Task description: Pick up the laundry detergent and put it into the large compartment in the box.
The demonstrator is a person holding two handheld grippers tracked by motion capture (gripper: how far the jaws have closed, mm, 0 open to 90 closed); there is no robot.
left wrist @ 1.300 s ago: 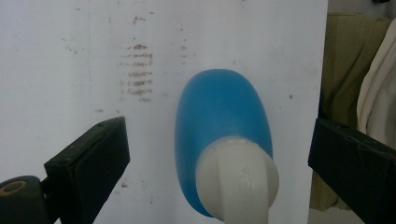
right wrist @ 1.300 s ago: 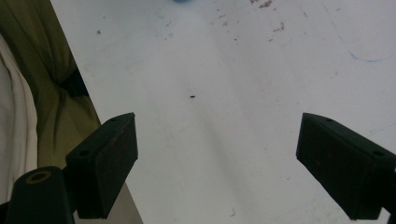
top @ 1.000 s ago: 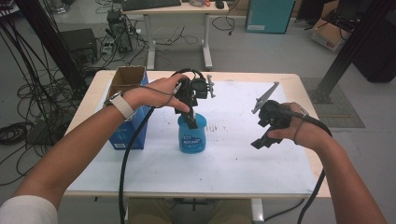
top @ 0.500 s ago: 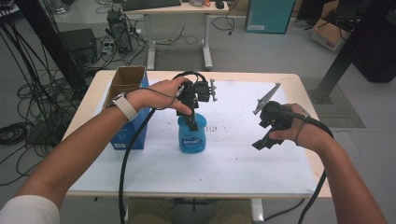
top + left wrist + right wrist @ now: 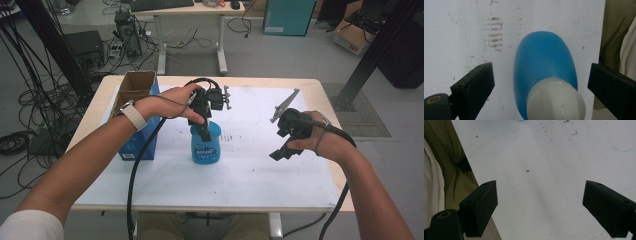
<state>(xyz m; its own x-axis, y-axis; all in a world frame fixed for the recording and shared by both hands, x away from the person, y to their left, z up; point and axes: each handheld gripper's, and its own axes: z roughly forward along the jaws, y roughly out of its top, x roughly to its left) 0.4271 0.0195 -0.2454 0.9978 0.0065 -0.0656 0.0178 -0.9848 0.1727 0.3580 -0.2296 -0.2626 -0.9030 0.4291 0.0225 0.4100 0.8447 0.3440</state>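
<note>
Now the counter (image 5: 280,170) carries the blue bottle (image 5: 205,142) upright at centre frame, not yet gripped, so the pick-up looks barely begun. Left gripper (image 5: 541,82) hangs above its white cap (image 5: 555,100), jaws spread wide, touching nothing. Right gripper (image 5: 283,150), mid-right, gapes empty over bare white.

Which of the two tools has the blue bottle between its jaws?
The left tool: its open jaws flank the white-capped blue plastic bottle; the right tool is above bare white table.

Left tool (image 5: 204,131) over blue bottle (image 5: 205,144)
</note>
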